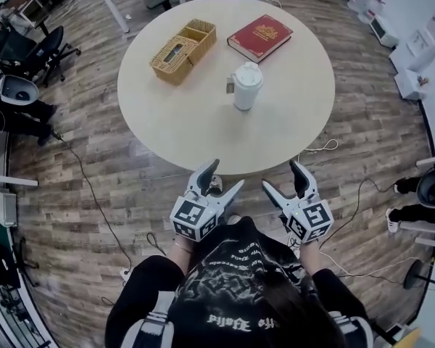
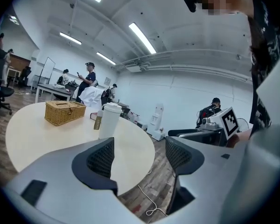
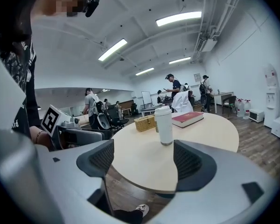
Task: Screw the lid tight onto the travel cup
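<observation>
A white travel cup with its white lid on top stands upright near the middle of the round beige table; a small brown tag hangs at its left side. It also shows in the left gripper view as the cup and in the right gripper view as the cup. Both grippers hover off the table's near edge, well short of the cup. My left gripper is open and empty. My right gripper is open too, nothing between its jaws.
A wicker box sits at the table's far left, a red book at the far right of it. Cables trail over the wooden floor. Office chairs stand at left, white boxes at right. People stand in the background.
</observation>
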